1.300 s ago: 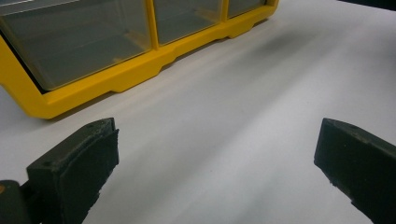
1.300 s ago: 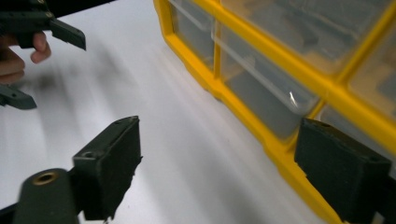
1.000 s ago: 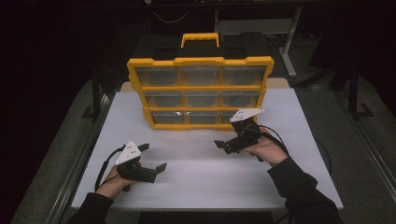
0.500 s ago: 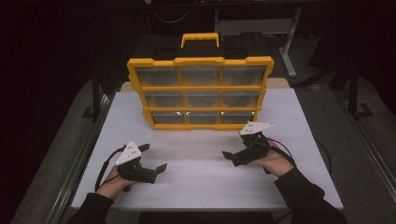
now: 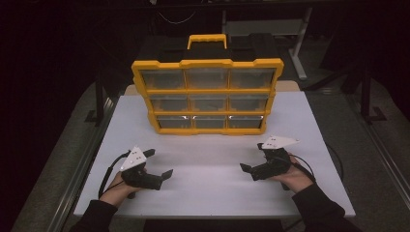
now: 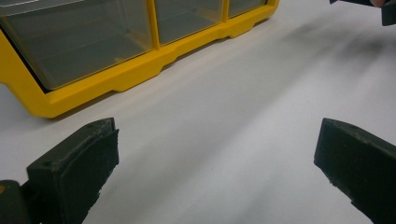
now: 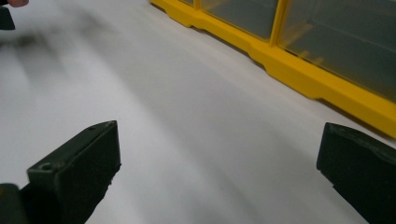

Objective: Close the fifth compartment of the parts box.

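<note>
A matte white table (image 5: 212, 188) stands in a dark room. At its far middle sits a yellow plastic organizer (image 5: 208, 96) with 9 clear drawers in 3 rows and a handle; no writing is readable. The left gripper (image 5: 157, 166) and right gripper (image 5: 252, 157) rest near it, both jaws wide apart, holding nothing.

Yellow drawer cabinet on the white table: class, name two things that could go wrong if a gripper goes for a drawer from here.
1. The drawer cabinet stands upright and looks unfastened. Both the left gripper and the right gripper are open and away from it, so a one-handed pull might tip or slide it.
2. The clear drawer fronts look smooth, so jaws could slip off.
</note>
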### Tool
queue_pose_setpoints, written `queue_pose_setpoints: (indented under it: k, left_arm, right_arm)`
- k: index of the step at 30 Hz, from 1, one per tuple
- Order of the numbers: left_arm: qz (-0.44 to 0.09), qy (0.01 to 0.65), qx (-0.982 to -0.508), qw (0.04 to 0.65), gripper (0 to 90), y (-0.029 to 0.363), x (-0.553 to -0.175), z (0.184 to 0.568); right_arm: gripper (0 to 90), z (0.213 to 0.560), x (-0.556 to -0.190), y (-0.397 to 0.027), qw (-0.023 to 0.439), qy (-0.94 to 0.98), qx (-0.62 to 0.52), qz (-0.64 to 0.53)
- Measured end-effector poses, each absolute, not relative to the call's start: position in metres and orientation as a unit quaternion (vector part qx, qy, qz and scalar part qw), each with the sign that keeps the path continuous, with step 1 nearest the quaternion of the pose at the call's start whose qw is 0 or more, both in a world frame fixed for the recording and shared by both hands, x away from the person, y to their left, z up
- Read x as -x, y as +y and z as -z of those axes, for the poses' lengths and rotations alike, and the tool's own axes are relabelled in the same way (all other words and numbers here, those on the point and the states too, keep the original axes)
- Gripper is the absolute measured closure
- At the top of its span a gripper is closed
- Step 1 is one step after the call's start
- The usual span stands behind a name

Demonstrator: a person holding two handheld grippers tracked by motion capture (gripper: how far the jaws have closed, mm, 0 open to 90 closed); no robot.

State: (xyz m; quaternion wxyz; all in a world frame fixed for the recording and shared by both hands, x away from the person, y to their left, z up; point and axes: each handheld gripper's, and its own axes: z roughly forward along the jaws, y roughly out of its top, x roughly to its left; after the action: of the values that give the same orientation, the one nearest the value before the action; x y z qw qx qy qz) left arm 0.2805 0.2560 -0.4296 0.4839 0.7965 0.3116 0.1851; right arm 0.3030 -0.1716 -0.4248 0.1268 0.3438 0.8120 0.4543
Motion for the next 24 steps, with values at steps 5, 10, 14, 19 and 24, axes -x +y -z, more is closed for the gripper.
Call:
queue_pose_setpoints:
  k: [5, 10, 14, 19, 24]
  left_arm:
    - [-0.185, 0.312, -0.797, 0.484, 0.0, 0.256, -0.280, 0.430]
    - [-0.184, 0.312, -0.797, 0.483, 0.0, 0.256, -0.281, 0.430]
    - [-0.184, 0.313, -0.797, 0.483, 0.0, 0.256, -0.281, 0.430]
    - [-0.184, 0.312, -0.797, 0.483, 0.0, 0.256, -0.281, 0.430]
    - [-0.184, 0.313, -0.797, 0.483, 0.0, 0.256, -0.281, 0.430]
  right_arm:
    - [0.0, 0.431, -0.298, -0.180, 0.131, 0.814, -0.346, -0.447]
    - [0.0, 0.435, -0.294, -0.186, 0.131, 0.815, -0.349, -0.445]
    - [0.0, 0.436, -0.293, -0.190, 0.131, 0.812, -0.351, -0.446]
    - [0.0, 0.436, -0.291, -0.193, 0.132, 0.810, -0.353, -0.449]
    - [0.0, 0.439, -0.289, -0.196, 0.131, 0.810, -0.355, -0.448]
